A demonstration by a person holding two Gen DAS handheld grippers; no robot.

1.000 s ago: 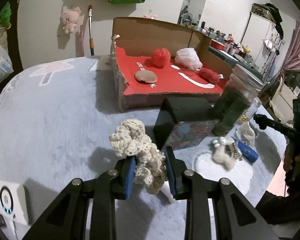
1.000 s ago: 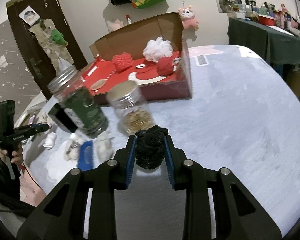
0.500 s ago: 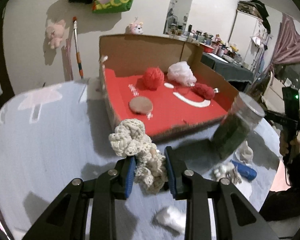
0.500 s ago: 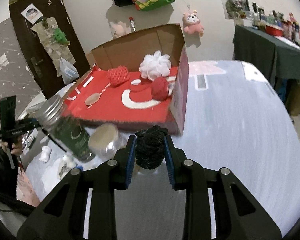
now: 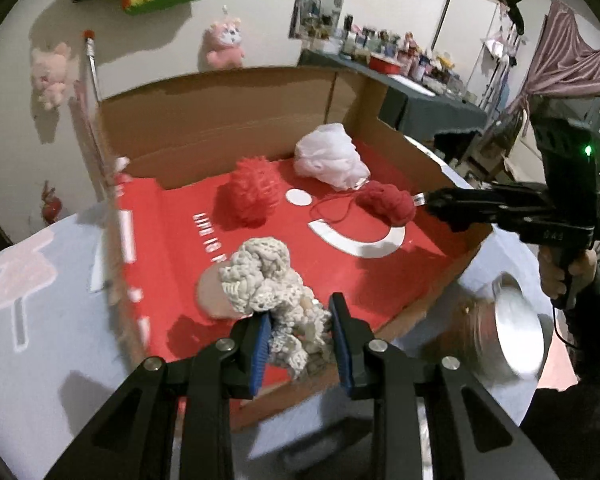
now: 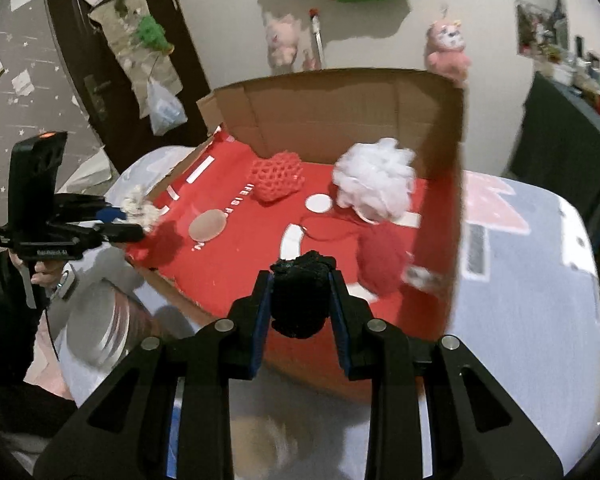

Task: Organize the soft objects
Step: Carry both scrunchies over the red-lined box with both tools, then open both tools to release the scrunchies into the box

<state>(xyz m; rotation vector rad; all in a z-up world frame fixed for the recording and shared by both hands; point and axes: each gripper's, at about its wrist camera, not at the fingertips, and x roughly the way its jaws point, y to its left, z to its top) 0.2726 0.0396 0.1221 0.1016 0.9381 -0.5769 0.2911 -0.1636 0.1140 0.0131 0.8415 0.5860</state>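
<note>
**Both soft loads carried over the box**

Two pieces were held at once. The left gripper (image 5: pixel 299 336) was clamped, jaws narrowed, on the cream crochet piece (image 5: pixel 266 280), which bulged above the blue pads. The right gripper (image 6: pixel 300 300) was pinched just as tightly on the black knitted ball (image 6: pixel 300 294).

A second before, both loads had been seen low over the grey table, with jars and a dark block between them and the cardboard box (image 5: pixel 228 108). Now the box's near edge had been crossed: the cream piece was hung above the red floor near the beige round pad (image 5: pixel 208 292), and the black ball was poised over the near right part of the floor, beside the dark red yarn ball (image 6: pixel 382 260). The grip on either load had not been altered.

Farther in, the red mesh puff (image 5: pixel 252 196) and the white pouf (image 5: pixel 330 156) were already lying. Release looked likely to be called for next, with both pieces apparently above free floor.
</note>
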